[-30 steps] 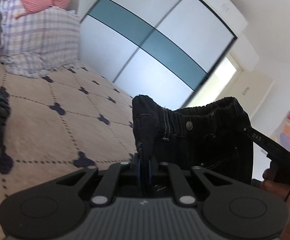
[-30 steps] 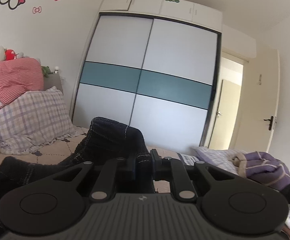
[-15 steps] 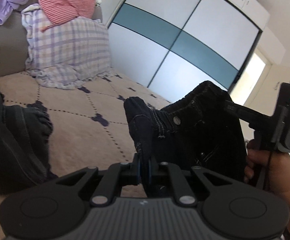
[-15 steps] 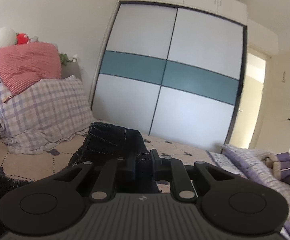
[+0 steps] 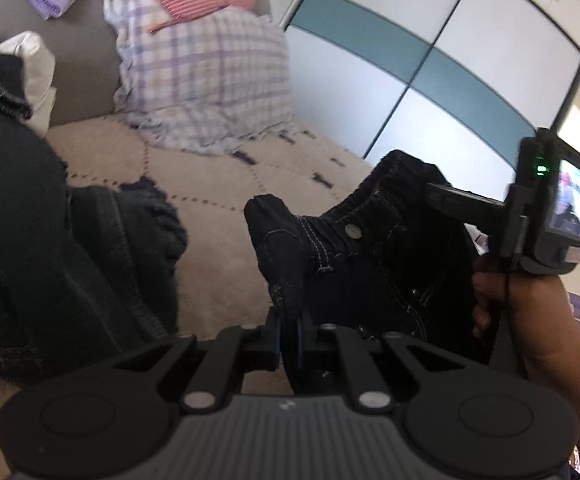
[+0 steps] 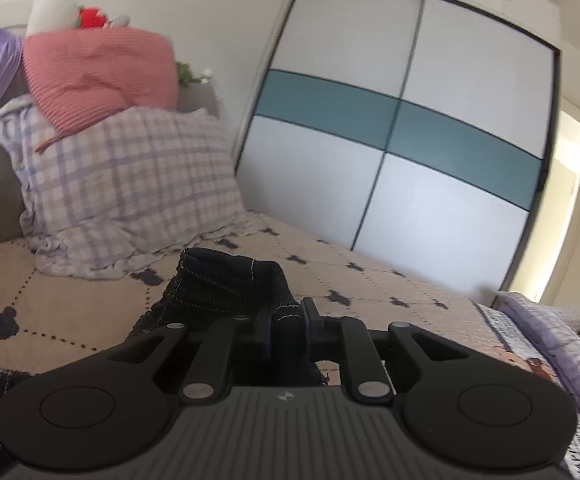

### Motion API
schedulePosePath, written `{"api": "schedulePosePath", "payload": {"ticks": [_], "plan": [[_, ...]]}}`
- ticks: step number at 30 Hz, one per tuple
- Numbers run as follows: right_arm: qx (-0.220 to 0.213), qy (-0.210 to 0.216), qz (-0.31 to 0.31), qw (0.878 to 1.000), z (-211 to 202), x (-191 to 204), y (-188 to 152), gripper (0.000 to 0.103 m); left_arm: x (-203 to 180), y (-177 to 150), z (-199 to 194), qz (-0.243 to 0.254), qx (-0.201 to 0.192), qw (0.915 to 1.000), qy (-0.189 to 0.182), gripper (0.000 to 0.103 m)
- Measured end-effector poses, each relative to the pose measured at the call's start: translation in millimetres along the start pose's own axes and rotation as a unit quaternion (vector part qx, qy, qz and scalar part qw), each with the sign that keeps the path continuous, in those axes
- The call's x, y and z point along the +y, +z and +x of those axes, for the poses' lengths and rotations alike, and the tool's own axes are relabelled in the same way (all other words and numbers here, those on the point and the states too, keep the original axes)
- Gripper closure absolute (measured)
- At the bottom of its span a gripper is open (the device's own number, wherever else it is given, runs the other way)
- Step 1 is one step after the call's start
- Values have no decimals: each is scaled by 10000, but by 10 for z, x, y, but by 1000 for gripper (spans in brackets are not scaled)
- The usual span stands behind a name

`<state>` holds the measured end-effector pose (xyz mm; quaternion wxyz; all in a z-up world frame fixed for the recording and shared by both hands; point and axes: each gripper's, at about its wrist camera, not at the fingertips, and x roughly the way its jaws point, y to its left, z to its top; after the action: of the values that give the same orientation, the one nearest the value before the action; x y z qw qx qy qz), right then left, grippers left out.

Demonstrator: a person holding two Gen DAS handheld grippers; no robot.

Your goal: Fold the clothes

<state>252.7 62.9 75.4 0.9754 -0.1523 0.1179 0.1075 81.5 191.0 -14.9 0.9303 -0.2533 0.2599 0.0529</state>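
No legible writing on the garment or grippers; only partial print on the purple quilt (image 6: 546,364) at the right edge of the right wrist view, too blurred to read. Left gripper (image 5: 288,334) is clamped on one waistband corner of the dark jeans (image 5: 354,256), right gripper (image 6: 285,332) is pinched tight on the other corner, and the jeans hang between them above the beige bedspread (image 5: 209,208), with the person's right hand (image 5: 526,312) on the right handle. Versus 0.5 s ago, both views have swung toward the checked pillow (image 5: 201,92), and another dark garment (image 5: 49,260) fills more of the left side.
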Motion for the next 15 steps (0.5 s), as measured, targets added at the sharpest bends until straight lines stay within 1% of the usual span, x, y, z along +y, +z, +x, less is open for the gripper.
{"api": "schedulePosePath", "payload": {"ticks": [5,9,15], "plan": [[334,182,-241,9990,273,262,-168,87,76,-31,143,-111,384,9990,224,95],[654,275,-352,9969,537,434,-343,87,126,-59,251,-232,645,9972,308,95],[1182,244,-258,9924,788,495,-629,87,197,-93,341,-381,966,9938,398,94]]}}
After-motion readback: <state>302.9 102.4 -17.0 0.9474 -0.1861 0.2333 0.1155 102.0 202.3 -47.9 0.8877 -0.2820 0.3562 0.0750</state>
